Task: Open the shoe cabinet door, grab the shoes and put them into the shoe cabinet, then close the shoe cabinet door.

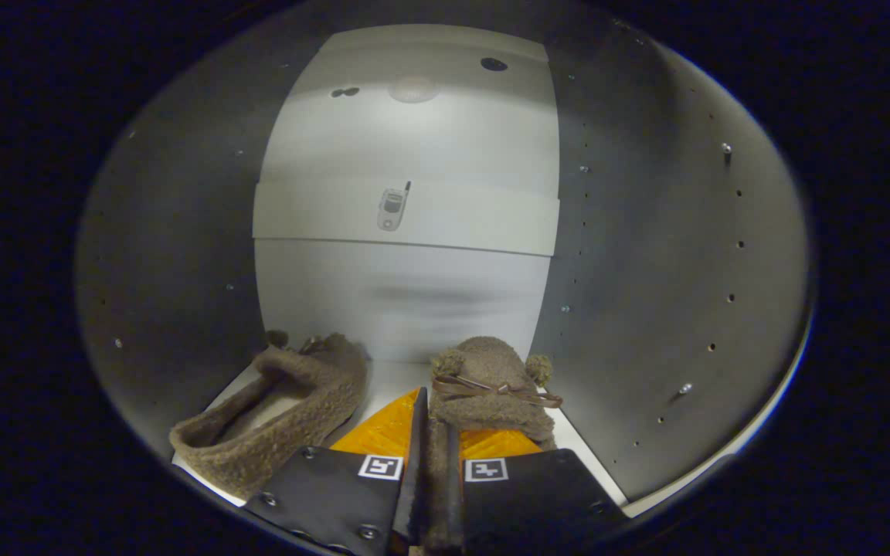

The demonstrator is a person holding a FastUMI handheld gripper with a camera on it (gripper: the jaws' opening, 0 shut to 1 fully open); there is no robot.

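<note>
I am looking into the white shoe cabinet (pixel 406 208). A brown fuzzy slipper (pixel 275 413) lies on the cabinet floor (pixel 391 378), to the left of my fingers, heel toward me. A second brown fuzzy slipper (pixel 491 378), with a bow and two pompoms, sits just ahead of my fingers. Its edge runs down between them. My gripper (pixel 433 448) is shut on this slipper's rim, both fingers pressing a thin strip of the fabric.
Grey side walls (pixel 661 255) with rows of small holes close in left and right. A shelf edge (pixel 406 232) crosses the back wall at mid height. Bare floor shows between the two slippers.
</note>
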